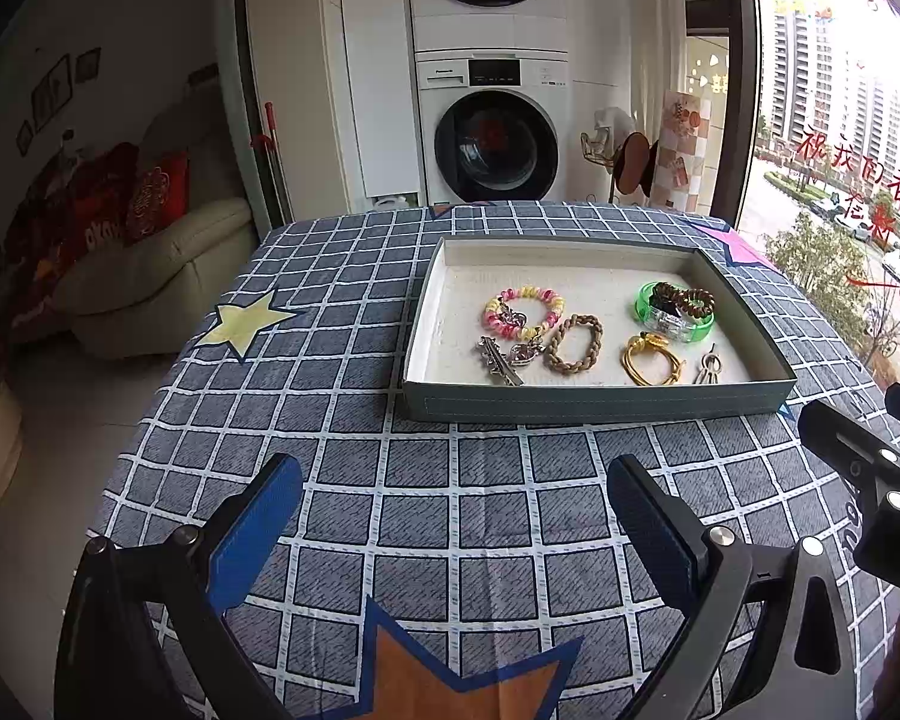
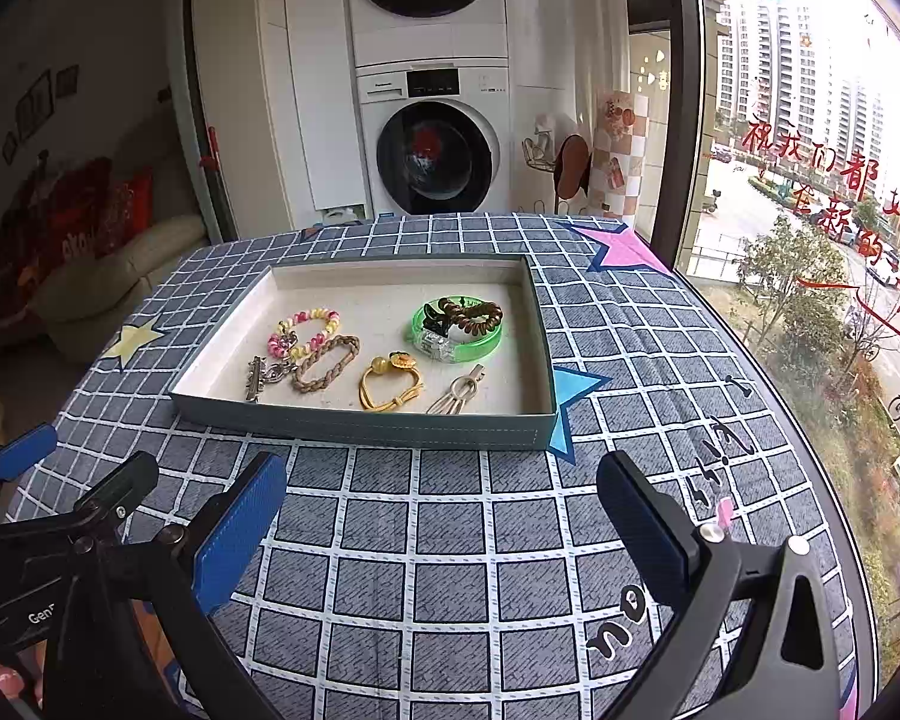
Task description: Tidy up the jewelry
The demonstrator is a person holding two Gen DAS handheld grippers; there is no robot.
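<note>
Seemingly I am finishing: every piece is lying in the tray [image 1: 600, 405]; both grippers [image 1: 453, 510] [image 2: 441, 504] are hanging wide open, empty.

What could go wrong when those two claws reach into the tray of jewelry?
The pink-and-yellow coil bracelet, silver clip and braided bracelet touch one another, so gripping one may drag the others along. The brown coil tie rests on the green bangle and could slip off if that is lifted. The tray has a raised wall, so the open right gripper might bump it coming in low.
</note>
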